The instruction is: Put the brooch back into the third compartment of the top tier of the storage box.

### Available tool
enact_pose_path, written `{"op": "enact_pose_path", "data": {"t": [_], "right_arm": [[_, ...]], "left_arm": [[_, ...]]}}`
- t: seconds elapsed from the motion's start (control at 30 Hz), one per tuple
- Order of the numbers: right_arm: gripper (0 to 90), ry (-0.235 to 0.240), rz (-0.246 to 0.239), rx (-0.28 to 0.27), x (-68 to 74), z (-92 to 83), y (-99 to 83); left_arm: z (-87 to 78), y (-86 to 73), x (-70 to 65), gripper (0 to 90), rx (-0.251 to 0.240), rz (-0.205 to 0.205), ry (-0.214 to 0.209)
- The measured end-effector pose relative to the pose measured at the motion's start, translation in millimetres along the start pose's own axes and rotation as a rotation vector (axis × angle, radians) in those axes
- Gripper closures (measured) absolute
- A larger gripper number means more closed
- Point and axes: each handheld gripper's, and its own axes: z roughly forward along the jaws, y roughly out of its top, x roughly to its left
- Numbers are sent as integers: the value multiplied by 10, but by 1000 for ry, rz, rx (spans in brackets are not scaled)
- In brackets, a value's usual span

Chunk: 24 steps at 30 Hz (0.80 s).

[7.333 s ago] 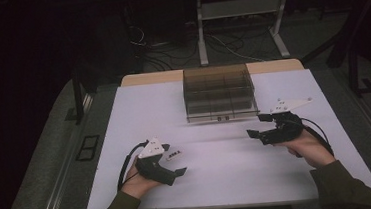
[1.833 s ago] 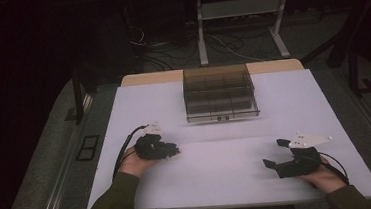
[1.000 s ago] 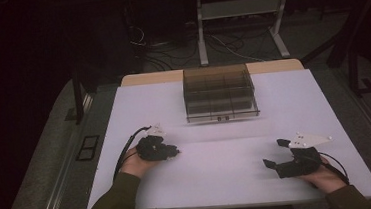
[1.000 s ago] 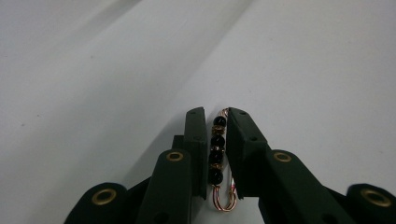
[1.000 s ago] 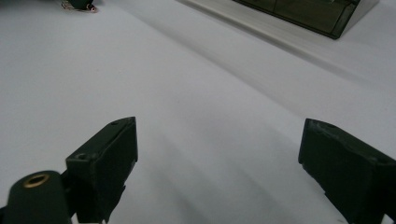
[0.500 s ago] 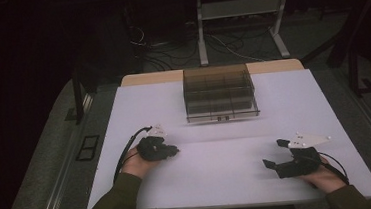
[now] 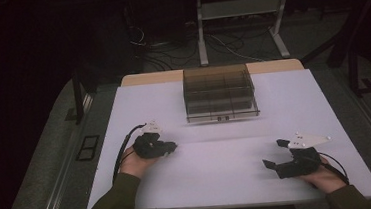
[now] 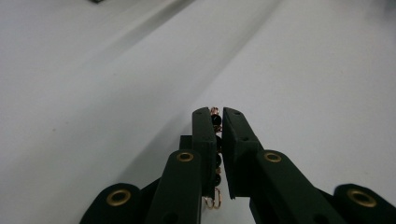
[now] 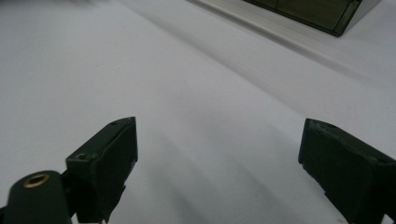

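Observation:
My left gripper [image 7: 169, 147] rests low over the white table [image 7: 219, 177] at the left, pointing right. In the left gripper view its jaws [image 8: 218, 112] have just been closing and are shut on a small strand of black beads on copper wire [image 8: 215, 119], which pokes out above and below the pads. My right gripper [image 7: 272, 153] sits near the front right edge, pointing left. Its jaws [image 9: 219, 126] stand wide open with only bare table between them.
A dark see-through box with compartments [image 7: 220, 94] stands at the back middle of the table, and its corner [image 9: 308, 11] shows in the right gripper view. A black cable [image 7: 122, 152] loops from the left gripper. Cables and a metal stand lie on the floor beyond.
Since the oldest frame the right hand has moved from beside the box to the front right, and the left hand has moved slightly farther in. Over the last second both hands hardly moved.

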Motion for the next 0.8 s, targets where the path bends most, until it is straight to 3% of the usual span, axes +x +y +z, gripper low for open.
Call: {"op": "enact_pose_path", "data": {"t": [0.8], "right_arm": [[111, 6, -1, 8, 5, 13, -3]], "left_arm": [[-147, 76, 50, 834, -83, -33, -12]]}}
